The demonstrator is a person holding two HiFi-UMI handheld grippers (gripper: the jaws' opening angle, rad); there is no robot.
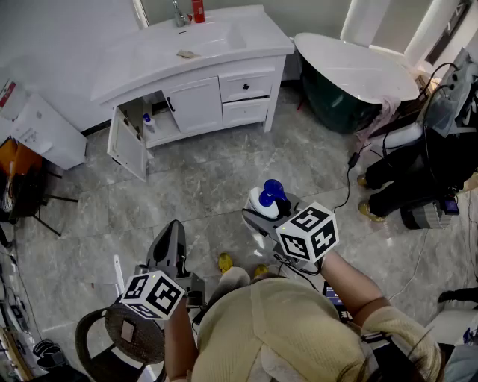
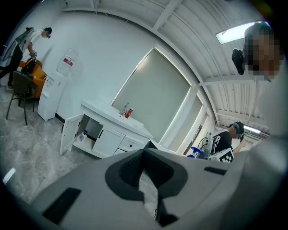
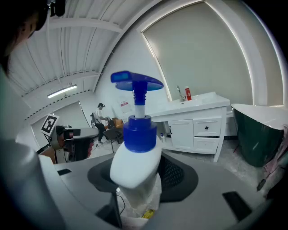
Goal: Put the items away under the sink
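A white pump bottle with a blue cap and nozzle stands upright in my right gripper, which is shut on its body. In the right gripper view the pump bottle fills the centre between the jaws. My left gripper hangs low at the left, shut with nothing in it. The white sink cabinet stands across the floor ahead. Its left door hangs open, and a small blue-capped bottle stands on the shelf inside. The sink cabinet is also in the left gripper view.
A red bottle and a faucet are on the counter. A white-rimmed dark tub sits at the right, with a seated person and a floor cable beside it. A white dispenser stands left, a chair by my left side.
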